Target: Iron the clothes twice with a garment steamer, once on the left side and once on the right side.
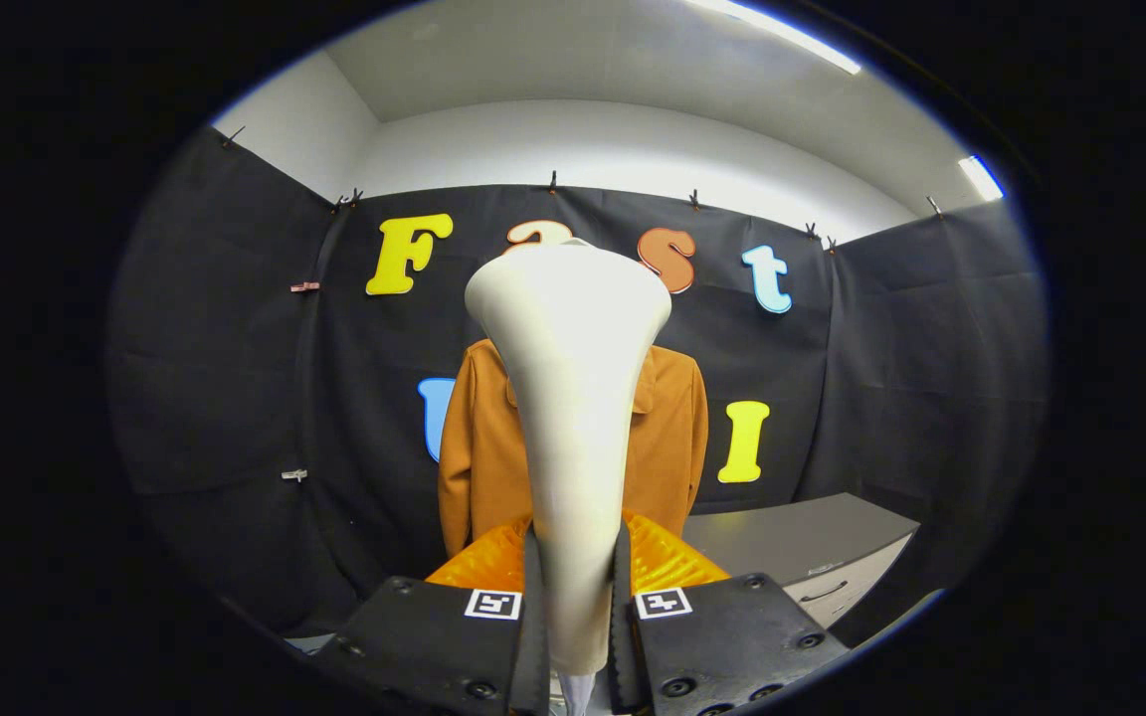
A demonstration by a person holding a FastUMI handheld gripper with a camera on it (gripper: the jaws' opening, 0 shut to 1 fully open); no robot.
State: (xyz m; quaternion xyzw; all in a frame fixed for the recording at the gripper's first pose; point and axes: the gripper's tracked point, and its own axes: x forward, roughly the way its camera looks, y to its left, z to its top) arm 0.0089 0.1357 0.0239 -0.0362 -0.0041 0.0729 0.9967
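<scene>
A white garment steamer [571, 398] stands upright between my fingers, its narrow handle clamped by both pads and its wide head flaring at the top. My gripper [575, 597] is shut on that handle. Beyond the steamer hangs a rust-brown shirt [478, 447] against the black cloth wall. The steamer's body hides the shirt's middle and collar. The steamer head is still some way in front of the shirt, roughly level with its collar.
A grey cabinet [812, 542] with a drawer stands low to the right of the shirt. Black cloth walls [235, 348] close the booth on three sides.
</scene>
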